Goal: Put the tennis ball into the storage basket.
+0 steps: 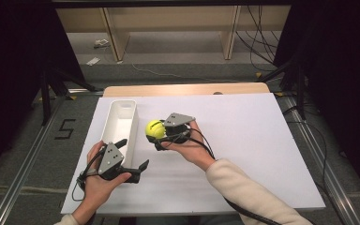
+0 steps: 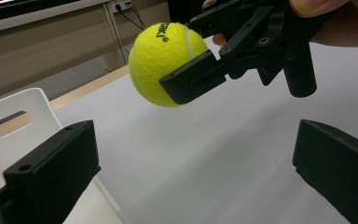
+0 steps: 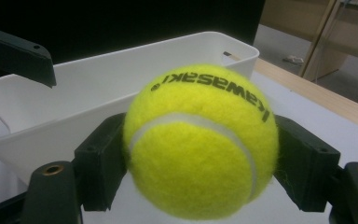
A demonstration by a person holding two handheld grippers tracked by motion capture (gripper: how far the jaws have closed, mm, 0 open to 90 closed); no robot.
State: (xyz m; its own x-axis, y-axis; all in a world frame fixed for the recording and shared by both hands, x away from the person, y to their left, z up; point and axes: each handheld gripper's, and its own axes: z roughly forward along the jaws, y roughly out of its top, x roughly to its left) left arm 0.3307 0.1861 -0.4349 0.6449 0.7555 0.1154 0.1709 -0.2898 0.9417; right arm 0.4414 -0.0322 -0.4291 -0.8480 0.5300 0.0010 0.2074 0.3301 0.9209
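A yellow tennis ball (image 1: 155, 129) (image 2: 168, 58) (image 3: 200, 140) with black lettering is held off the white table sheet (image 1: 243, 140) in my right gripper (image 1: 161, 132) (image 3: 200, 158), whose black jaws press its two sides. The ball hangs just right of a long white bin (image 1: 119, 123) (image 3: 98, 88) that is empty inside. My left gripper (image 1: 133, 154) (image 2: 191, 172) stands open at the near end of the bin, nothing between its jaws, pointing toward the ball. In the left gripper view the right gripper (image 2: 203, 53) and the ball sit above the sheet.
The wooden table edge (image 1: 187, 89) runs along the back of the white sheet. Wooden shelf legs (image 1: 112, 33) and cables lie on the floor beyond. Bare sheet stretches to the right of the right hand (image 1: 192, 145).
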